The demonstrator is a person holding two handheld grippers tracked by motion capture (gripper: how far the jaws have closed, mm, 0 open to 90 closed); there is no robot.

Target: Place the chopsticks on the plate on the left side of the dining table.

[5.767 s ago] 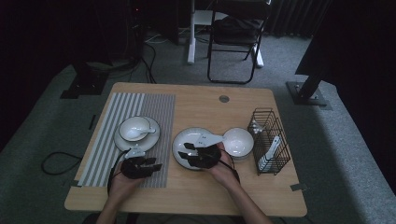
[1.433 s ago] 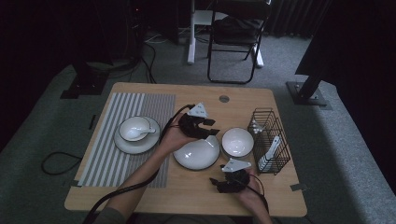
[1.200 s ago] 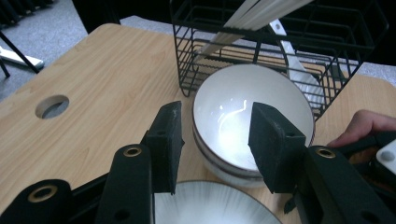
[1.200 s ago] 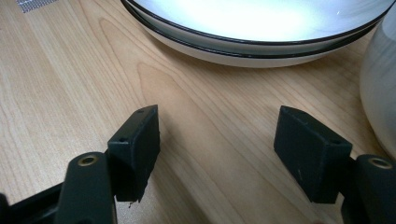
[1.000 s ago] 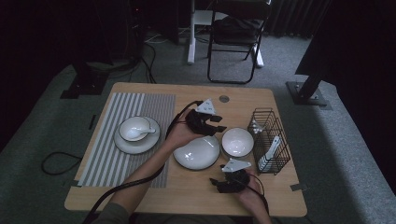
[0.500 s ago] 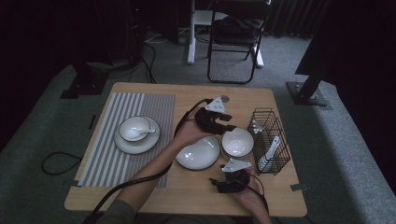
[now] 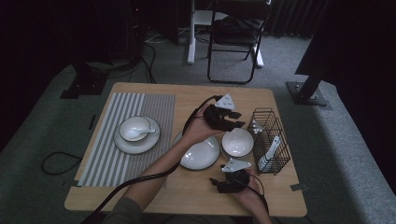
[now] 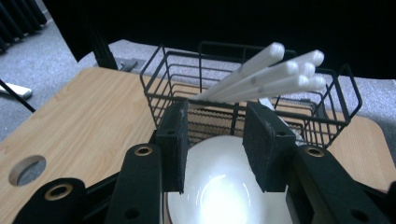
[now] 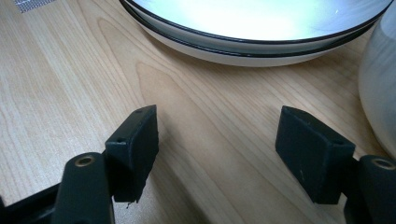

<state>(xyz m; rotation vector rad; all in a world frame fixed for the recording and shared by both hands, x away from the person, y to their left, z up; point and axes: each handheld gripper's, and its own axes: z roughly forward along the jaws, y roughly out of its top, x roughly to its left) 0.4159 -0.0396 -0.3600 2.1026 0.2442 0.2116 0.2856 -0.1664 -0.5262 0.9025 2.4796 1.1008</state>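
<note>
- Left gripper [image 7: 236, 119], above centre in the high view: it is hovering over the small white bowl [image 7: 237, 142] and pointing toward the wire basket [image 7: 271, 140] at centre right. In the left gripper view its jaws are standing partly apart and have just been closing, with nothing clamped between them (the bowl [image 8: 224, 186] is lying below and past the pads [image 8: 173, 140]).
- Right gripper [image 7: 223, 183], lower centre of the high view: it is resting low over bare wood near the table's [image 7: 154, 191] front edge. In the right gripper view its jaws are standing wide apart and holding nothing, and only wood grain is showing between them.
- Edges and open room: the basket is sitting close to the table's right edge, just beside the bowl; bare wood is lying open behind both, toward the far edge with its round hole [image 8: 27, 169]. The wide plate [image 7: 200, 150] is lying just left of the bowl, its rim [image 9: 243, 42] crossing the top of the right gripper view.
- Containers: the basket is holding several white spoons [image 8: 261, 74], leaning with their handles rising above the rim [image 8: 205, 56]. The bowl is lying empty.
- Left of the high view: a striped mat [image 7: 112, 154] is carrying a plate [image 7: 122, 145] with a second bowl [image 7: 130, 126] on it, a spoon [image 7: 140, 132] resting inside.
</note>
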